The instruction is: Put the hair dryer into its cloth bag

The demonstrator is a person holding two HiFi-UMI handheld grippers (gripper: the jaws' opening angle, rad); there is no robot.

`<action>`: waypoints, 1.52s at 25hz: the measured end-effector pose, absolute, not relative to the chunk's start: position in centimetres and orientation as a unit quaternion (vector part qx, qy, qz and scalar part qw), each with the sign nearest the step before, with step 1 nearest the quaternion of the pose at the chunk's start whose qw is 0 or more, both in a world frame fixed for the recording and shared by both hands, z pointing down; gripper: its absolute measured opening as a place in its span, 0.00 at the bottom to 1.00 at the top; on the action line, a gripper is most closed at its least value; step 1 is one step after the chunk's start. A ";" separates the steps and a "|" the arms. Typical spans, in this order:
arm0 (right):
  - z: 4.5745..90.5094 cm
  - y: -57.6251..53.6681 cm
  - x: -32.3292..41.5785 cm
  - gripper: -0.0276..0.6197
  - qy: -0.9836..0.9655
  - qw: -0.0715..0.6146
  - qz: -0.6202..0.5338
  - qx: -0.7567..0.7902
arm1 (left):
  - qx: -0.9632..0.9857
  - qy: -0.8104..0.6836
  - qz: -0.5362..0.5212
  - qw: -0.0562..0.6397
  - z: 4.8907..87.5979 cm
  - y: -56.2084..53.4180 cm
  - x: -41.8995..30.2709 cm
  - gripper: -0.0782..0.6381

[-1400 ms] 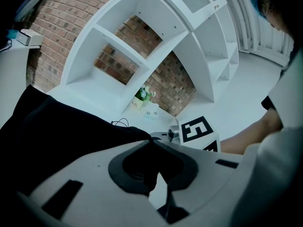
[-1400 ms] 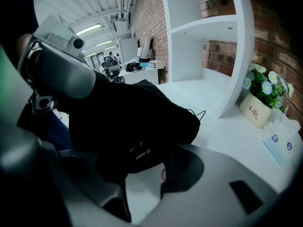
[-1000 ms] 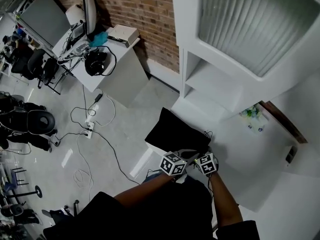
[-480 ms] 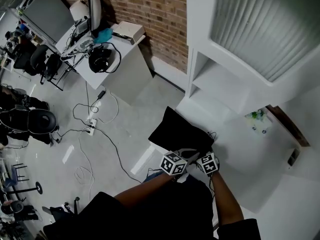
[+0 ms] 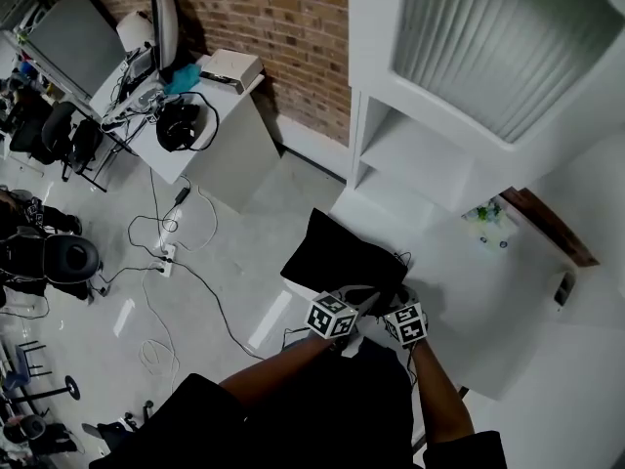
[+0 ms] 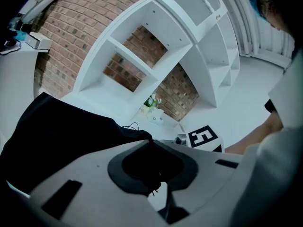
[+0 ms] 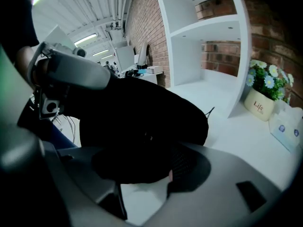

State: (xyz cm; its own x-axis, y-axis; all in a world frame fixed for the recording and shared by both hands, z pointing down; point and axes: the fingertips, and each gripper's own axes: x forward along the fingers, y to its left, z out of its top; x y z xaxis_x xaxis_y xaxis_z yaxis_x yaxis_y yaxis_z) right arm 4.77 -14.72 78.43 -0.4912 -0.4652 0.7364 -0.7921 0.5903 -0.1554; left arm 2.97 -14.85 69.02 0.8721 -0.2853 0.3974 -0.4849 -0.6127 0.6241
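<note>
The black cloth bag (image 5: 344,254) lies on the white counter (image 5: 459,291), its near edge between my two grippers. My left gripper (image 6: 152,142) is shut on a fold of that edge, and loose threads hang in its hollow. In the head view the left gripper (image 5: 359,299) shows under its marker cube. My right gripper (image 7: 142,151) sits just beside it, at the right gripper (image 5: 398,303) spot in the head view. Its jaws are opening, with black bag fabric (image 7: 142,122) bulging between them and not pinched. I cannot make out the hair dryer; it is hidden.
A flower pot (image 7: 261,102) and tissue packs (image 7: 287,127) stand at the counter's back right, under the white shelf unit (image 5: 430,145). The counter's left edge drops to a floor with cables (image 5: 166,252). A cluttered desk (image 5: 186,115) stands by the brick wall.
The head camera has swung a little. Both grippers stay at the bag's near edge, and the bag has not visibly shifted.
</note>
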 end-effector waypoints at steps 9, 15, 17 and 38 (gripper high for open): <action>74.1 -11.2 6.5 0.41 -0.794 0.272 0.271 0.471 | 0.905 -0.186 0.137 0.358 69.3 -13.3 3.6 0.16; 72.7 -6.0 6.2 0.41 -0.792 0.270 0.261 0.482 | 0.920 -0.144 0.142 0.336 69.3 -11.2 4.4 0.32; 71.8 -4.5 5.9 0.41 -0.790 0.255 0.263 0.491 | 0.921 -0.146 0.144 0.330 69.1 -10.4 4.0 0.36; 51.1 16.6 8.0 0.07 -0.741 -0.006 0.167 0.650 | 0.955 -0.264 0.048 0.124 51.3 15.0 3.2 0.13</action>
State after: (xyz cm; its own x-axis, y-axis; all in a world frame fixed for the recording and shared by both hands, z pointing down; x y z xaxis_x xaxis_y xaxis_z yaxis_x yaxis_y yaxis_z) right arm 7.96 16.64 51.11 -0.1547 -0.9657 0.2087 -0.9620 0.0991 -0.2545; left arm 3.22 14.96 51.33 0.8563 -0.4920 0.1573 -0.5158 -0.8300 0.2123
